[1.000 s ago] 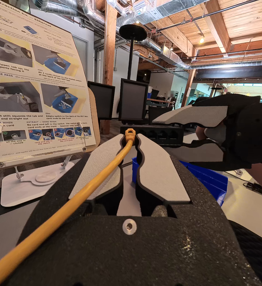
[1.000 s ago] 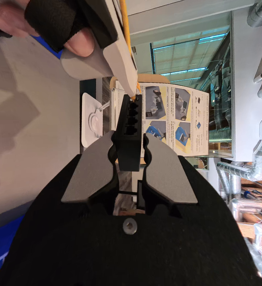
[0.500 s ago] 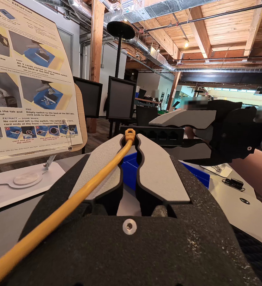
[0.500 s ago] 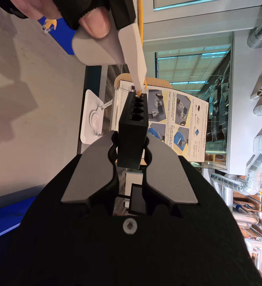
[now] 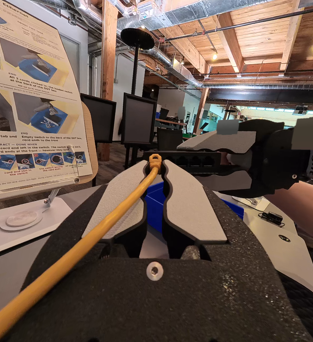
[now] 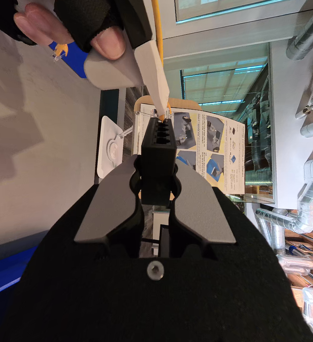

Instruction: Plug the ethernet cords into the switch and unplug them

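Yellow ethernet cord (image 5: 115, 209) pinched at its plug boot (image 5: 154, 162) between the tips of the left gripper (image 5: 154, 167), fingers drawn narrow around it, the cable trailing back over the left finger plate and off the lower left corner. Plug end right up against the end port of the black network switch (image 5: 185, 163), held level in the air with its row of ports facing this way; how far in it sits, impossible to tell. Switch body clamped across its thickness by the right gripper (image 6: 156, 177), grey fingers closed on both flat faces, seen in the right wrist view with four ports open (image 6: 161, 135) and the yellow plug (image 6: 164, 118) at the far end port. Left gripper's grey finger (image 6: 157, 87) coming down on that plug from above, gloved hand (image 6: 68, 24) gripping behind it. Below the switch, a blue bin (image 5: 155, 201) on the pale grey tabletop (image 5: 13, 277). In the right wrist view, another yellow connector (image 6: 59, 51) lying against blue near the hand. Off to the left, a printed instruction sheet (image 5: 31, 111) on a wooden board, propped on a white stand (image 5: 22, 218). Farther back, two dark framed panels (image 5: 139, 118), a wooden post (image 5: 108, 74), silver ducting (image 5: 152, 11) under a timber ceiling.
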Action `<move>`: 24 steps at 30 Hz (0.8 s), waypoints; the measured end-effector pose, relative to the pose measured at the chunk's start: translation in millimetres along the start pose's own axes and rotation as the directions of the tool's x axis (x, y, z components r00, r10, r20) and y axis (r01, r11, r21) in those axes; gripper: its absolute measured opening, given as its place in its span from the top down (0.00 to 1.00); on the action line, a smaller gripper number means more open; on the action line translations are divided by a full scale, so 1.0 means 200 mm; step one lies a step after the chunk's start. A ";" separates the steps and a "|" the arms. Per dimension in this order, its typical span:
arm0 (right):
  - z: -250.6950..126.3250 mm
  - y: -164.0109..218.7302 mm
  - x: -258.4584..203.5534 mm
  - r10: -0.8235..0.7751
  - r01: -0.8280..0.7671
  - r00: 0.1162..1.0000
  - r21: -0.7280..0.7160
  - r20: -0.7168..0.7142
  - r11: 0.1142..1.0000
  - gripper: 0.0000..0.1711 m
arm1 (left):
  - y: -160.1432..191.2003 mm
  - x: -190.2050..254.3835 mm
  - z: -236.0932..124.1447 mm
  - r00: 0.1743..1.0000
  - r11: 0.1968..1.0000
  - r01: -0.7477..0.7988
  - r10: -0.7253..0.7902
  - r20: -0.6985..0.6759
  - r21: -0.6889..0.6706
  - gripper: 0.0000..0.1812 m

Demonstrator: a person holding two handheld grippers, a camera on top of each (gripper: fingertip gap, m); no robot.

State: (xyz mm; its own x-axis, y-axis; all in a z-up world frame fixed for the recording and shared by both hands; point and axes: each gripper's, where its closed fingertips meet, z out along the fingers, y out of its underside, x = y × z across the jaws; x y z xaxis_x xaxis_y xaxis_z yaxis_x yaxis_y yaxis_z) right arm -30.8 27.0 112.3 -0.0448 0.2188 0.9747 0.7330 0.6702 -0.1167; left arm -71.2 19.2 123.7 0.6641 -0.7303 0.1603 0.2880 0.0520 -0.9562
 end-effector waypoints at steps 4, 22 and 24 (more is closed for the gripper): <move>-0.01 -0.02 0.00 -0.007 0.007 1.000 -0.003 0.013 1.000 0.84 | 0.00 0.01 0.00 1.000 1.000 0.002 -0.003 -0.017 -0.013 0.93; -0.09 -0.12 -0.01 -0.159 0.160 0.987 0.042 -0.011 0.986 0.84 | 0.03 0.07 0.00 0.979 0.986 0.137 -0.149 -0.141 -0.090 0.93; -0.09 -0.13 0.01 -0.160 0.161 0.987 0.038 -0.029 0.986 0.84 | 0.01 0.08 -0.01 0.984 0.991 0.104 -0.114 -0.136 -0.080 0.93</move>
State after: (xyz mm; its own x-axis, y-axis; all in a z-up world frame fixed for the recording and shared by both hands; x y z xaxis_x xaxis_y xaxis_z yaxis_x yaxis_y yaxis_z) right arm -37.3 -3.2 120.0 -0.1423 0.0881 0.9859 0.6897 0.7232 0.0349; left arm -61.4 7.1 123.9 0.5272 -0.8170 0.2335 0.2995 -0.0784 -0.9509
